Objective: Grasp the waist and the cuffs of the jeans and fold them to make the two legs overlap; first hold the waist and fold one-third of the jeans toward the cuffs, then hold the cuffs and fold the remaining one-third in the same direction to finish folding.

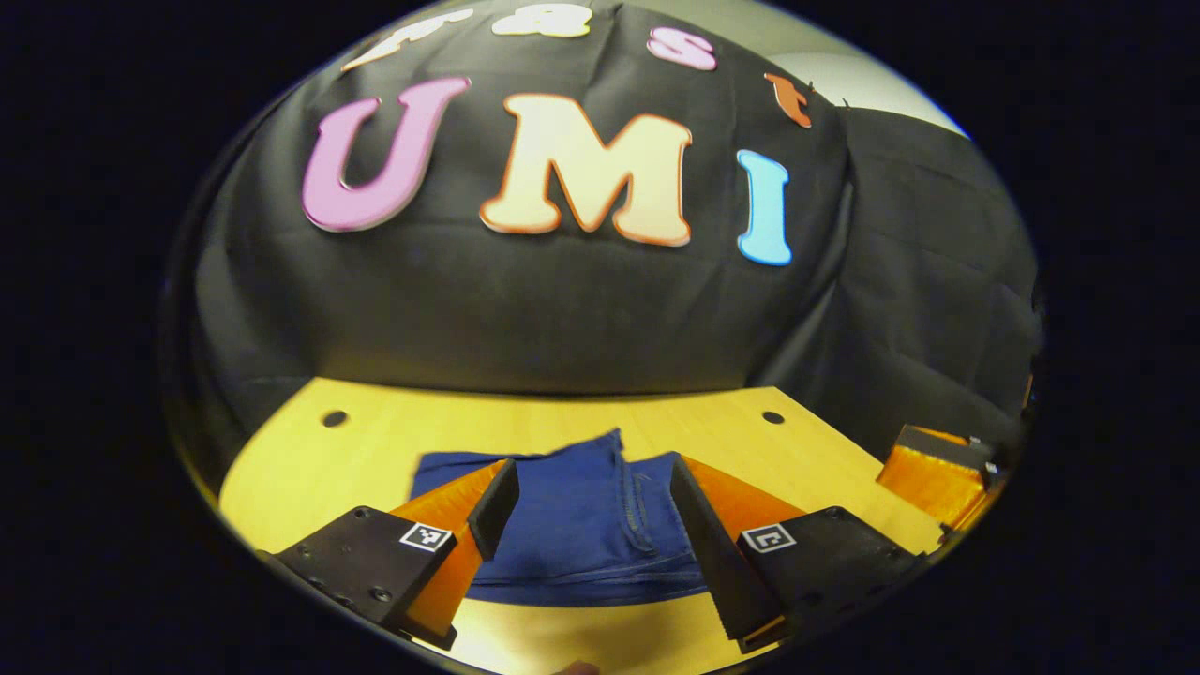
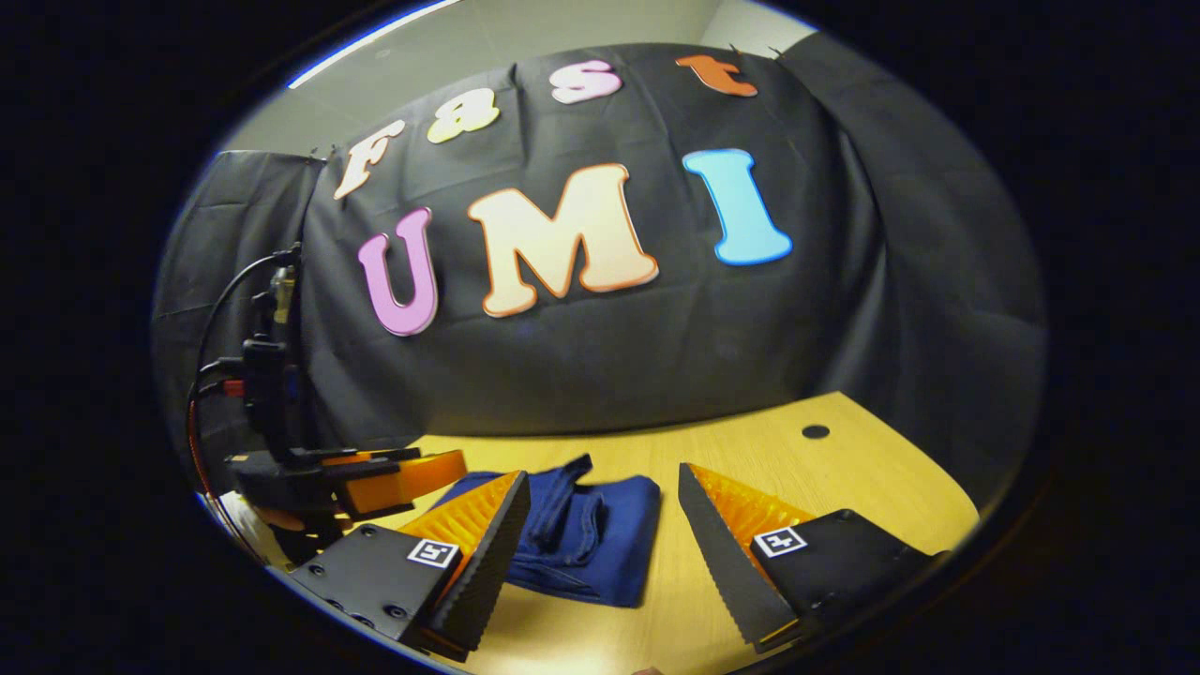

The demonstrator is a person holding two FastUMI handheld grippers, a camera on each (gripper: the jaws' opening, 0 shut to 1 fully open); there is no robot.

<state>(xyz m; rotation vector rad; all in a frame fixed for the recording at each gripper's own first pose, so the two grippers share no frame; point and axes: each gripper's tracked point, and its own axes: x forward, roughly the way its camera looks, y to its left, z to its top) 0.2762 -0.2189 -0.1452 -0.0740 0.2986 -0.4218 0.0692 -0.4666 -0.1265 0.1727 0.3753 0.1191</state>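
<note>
Ahead in the left gripper view, folded blue denim jeans (image 1: 581, 525) lie in a compact bundle on the smooth wooden table (image 1: 309, 469), beyond the left gripper (image 1: 593, 506), its jaws spread and empty; the right gripper view shows the right gripper (image 2: 600, 520) likewise agape above the table (image 2: 844, 469), jeans (image 2: 591, 534) just ahead, with the other gripper (image 2: 375, 478) off left

Dark blue jeans (image 1: 581, 525) on yellow wooden table (image 1: 319, 469).

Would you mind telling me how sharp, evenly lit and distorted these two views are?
Left gripper view: strong fisheye bend curves the table edge; the jeans are fairly sharp, and glare brightens the wood nearest the camera. Right gripper view: same bending and a tilted horizon; the jeans are sharp, the other hand-held gripper sits dim at the left rim.
</note>
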